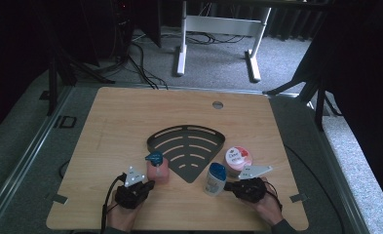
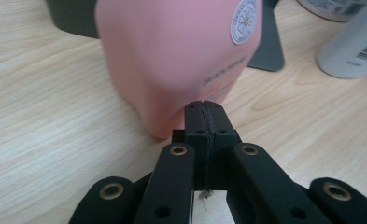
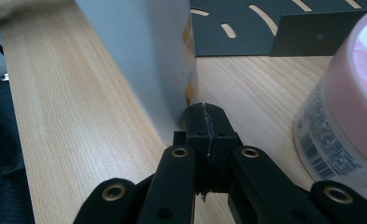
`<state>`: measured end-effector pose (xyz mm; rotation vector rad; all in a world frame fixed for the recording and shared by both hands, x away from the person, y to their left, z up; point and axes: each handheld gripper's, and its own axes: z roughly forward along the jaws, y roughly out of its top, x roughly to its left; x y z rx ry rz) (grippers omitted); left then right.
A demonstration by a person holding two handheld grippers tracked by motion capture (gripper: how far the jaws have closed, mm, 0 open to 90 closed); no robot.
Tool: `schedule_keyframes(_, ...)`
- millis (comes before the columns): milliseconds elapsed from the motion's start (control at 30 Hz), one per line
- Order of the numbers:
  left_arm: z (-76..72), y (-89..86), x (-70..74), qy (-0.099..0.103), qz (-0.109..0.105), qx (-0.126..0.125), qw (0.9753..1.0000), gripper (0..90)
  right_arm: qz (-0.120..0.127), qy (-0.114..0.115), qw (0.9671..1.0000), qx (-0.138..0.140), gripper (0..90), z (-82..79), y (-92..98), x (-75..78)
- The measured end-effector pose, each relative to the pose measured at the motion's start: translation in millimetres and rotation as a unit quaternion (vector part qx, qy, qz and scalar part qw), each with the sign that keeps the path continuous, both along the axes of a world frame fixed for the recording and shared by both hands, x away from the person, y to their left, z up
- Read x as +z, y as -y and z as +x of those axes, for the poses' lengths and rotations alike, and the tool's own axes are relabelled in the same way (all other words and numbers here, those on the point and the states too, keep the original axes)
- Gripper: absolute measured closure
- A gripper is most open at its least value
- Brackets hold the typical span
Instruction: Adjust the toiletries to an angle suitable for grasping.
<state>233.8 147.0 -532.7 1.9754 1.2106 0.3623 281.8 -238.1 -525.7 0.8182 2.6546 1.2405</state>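
The jaws of the left gripper [image 2: 204,108] were pressed together on nothing, their tips against the pink bottle [image 2: 181,56]. The right gripper [image 3: 204,112] was likewise clenched, its tips at the foot of the white bottle [image 3: 144,51]. Both bottles were stood on the bench [image 1: 130,112], just beside the dark tray [image 1: 186,146], with 1 pink-lidded jar [image 1: 238,160] nearby.

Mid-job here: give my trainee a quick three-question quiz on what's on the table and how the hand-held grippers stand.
1. True or false: the left hand-held gripper has its jaws closed together, its tip at the pink bottle.
2. Which item is nearest the right hand-held gripper? A) white bottle B) pink-lidded jar C) black tray
3. How many containers lie in the tray?

Key: 1 true; 2 A; 3 none.
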Motion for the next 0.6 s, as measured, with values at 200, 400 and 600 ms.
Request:
schedule_keyframes(200,6.8,-5.9,-0.4,-0.002,-0.002,0.023,0.9997,89.9,0.0,-0.002,1.0,0.007,90.0,1.7,-4.2,-0.9)
schedule_keyframes(400,9.6,-12.1,-1.0,-0.005,-0.003,0.038,0.9993,89.8,-0.002,-0.007,0.9998,0.017,90.0,1.1,-10.4,-1.8)
schedule_keyframes(600,7.3,-9.9,-1.8,-0.005,0.001,0.028,0.9996,89.8,-0.005,-0.003,0.9996,0.026,90.0,0.7,-19.3,-2.8)
